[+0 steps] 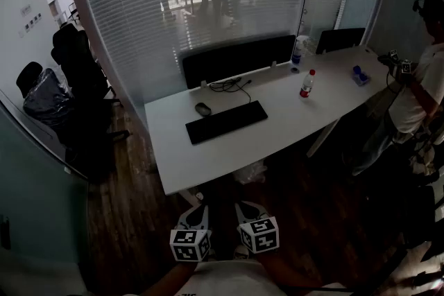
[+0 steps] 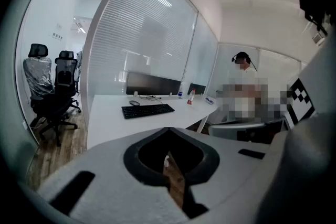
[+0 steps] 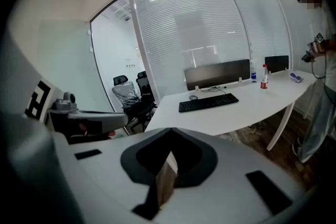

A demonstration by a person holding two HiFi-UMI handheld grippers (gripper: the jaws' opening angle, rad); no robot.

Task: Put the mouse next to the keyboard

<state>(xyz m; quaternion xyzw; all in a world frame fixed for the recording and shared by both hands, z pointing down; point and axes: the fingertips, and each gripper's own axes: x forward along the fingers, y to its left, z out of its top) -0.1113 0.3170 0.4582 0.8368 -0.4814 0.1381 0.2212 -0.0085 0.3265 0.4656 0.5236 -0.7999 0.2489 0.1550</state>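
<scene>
The black keyboard [image 1: 225,121] lies on the white desk [image 1: 277,128], far ahead of me. The small dark mouse [image 1: 202,109] rests just behind the keyboard's left end, with a black cable [image 1: 229,84] coiled behind it. In the left gripper view the keyboard [image 2: 147,110] and mouse [image 2: 135,103] show small in the distance, and so do the keyboard [image 3: 208,103] and mouse [image 3: 193,97] in the right gripper view. My left gripper [image 1: 195,217] and right gripper [image 1: 245,211] hang side by side over the wooden floor, well short of the desk. Both are shut and hold nothing.
A dark screen panel [image 1: 239,59] stands along the desk's back edge. A red-capped bottle [image 1: 306,84], a second bottle [image 1: 297,52] and a blue object [image 1: 359,75] sit to the right. A person [image 1: 416,86] stands at the far right. Black office chairs [image 1: 73,73] stand at the left.
</scene>
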